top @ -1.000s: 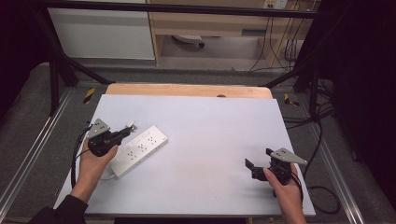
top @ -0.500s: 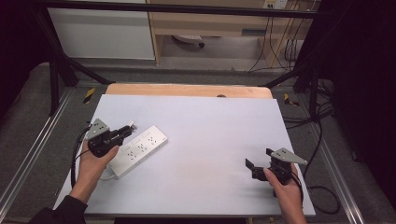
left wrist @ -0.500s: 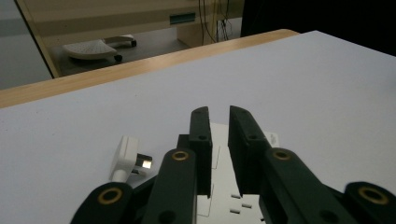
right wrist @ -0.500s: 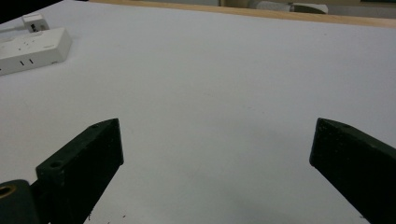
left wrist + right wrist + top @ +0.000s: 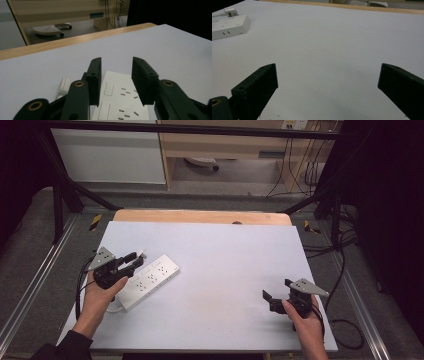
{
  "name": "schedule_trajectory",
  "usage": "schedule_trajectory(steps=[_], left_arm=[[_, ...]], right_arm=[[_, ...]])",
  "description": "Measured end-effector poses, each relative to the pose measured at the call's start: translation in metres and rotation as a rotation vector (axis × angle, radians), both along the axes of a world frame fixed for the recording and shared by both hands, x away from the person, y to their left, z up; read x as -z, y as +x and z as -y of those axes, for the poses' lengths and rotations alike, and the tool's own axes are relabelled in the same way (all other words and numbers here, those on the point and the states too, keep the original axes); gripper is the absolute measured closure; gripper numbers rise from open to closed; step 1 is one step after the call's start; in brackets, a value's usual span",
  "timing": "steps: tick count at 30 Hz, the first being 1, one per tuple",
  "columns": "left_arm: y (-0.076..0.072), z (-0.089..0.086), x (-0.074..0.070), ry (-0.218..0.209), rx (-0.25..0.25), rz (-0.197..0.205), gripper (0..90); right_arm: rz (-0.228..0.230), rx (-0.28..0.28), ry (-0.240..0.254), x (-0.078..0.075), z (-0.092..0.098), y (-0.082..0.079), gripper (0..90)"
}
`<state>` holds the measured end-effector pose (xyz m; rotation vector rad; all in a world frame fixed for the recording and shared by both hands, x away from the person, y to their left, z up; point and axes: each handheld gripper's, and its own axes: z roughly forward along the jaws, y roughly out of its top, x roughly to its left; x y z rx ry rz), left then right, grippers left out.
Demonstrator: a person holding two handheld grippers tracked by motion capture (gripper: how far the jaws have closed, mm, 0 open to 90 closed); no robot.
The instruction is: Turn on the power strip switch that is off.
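power strip (image 5: 148,279): white, no legible writing; left gripper (image 5: 133,261) just opening

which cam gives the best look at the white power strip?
High view: the whole white plastic power strip shows, lying slantwise by the left tongs. Left gripper view shows its sockets close up, cropped. Right gripper view catches one end, far off.

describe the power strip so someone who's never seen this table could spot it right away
On the white table, look to its left side, just by the left gripper. The power strip is a long white bar lying diagonally, rows of socket slots on top, much larger than the small white plug beside it.
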<state>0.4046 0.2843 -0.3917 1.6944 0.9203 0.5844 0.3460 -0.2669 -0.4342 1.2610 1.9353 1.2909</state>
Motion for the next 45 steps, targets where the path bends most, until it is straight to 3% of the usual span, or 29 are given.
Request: schedule_trajectory(steps=[8,13,17,23,28,31,36,45], left_arm=[[-0.005,0.002,-0.003,-0.027,-0.023,0.016,37.4],[-0.009,0.005,-0.007,-0.053,-0.016,0.015,14.9],[-0.014,0.005,-0.009,-0.063,-0.008,0.012,7.9],[-0.032,-0.009,-0.011,-0.066,-0.016,0.061,6.8],[-0.047,-0.027,-0.009,-0.089,-0.048,0.059,7.8],[-0.056,-0.038,-0.004,-0.097,-0.06,0.048,7.9],[-0.069,-0.048,0.01,-0.074,-0.065,0.017,7.9],[-0.082,-0.05,0.029,-0.04,-0.037,-0.042,7.9]], right_arm=[[-0.001,0.001,-0.002,0.0,0.0,0.0,3.2],[-0.003,0.0,-0.002,0.0,0.0,0.0,3.2],[0.001,0.0,0.0,0.0,0.0,0.0,3.2],[0.001,0.002,0.004,0.0,0.002,0.0,3.2],[0.0,0.003,0.004,0.0,0.001,0.0,3.2],[-0.001,0.003,0.003,0.0,0.0,0.0,3.2],[0.0,0.002,-0.001,0.0,0.0,0.0,3.1],[-0.011,0.0,-0.006,0.001,0.0,0.0,2.7]])
